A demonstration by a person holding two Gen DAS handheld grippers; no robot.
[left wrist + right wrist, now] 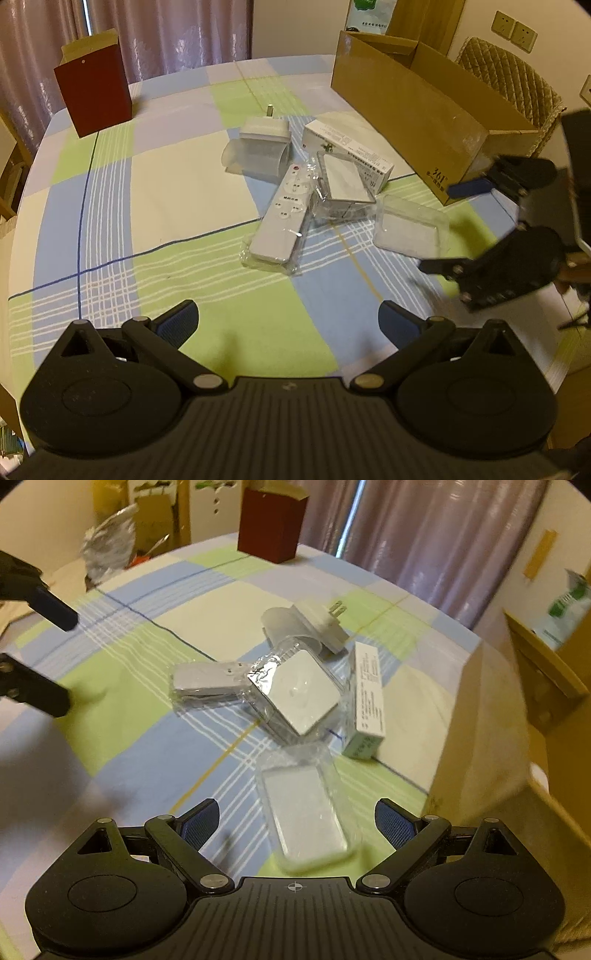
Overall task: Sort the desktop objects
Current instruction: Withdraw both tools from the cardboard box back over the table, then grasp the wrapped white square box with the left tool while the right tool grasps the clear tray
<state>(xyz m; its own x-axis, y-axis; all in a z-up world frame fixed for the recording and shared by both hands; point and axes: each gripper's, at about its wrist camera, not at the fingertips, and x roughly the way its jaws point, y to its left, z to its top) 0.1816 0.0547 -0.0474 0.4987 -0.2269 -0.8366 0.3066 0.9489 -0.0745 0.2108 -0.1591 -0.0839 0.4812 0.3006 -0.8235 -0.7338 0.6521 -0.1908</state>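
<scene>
Clear plastic tray [308,812] lies empty between the right gripper [295,825]'s wide jaws. Left gripper [288,321] gapes wide too, cardboard box [413,107] beyond.

Round table under plaid cloth [166,206], bearing remote [282,218], plug adapter [264,146], white carton [347,157], clear tray [410,230], cardboard box [402,114], red box [94,98]

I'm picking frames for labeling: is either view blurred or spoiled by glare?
Left wrist view: pile sharp, remote control legible; only the right gripper at the edge is motion-smeared. Right wrist view: softer overall, the cardboard box streaked, glare on the plastic wrap around the white square box. Both bend with fisheye.
</scene>
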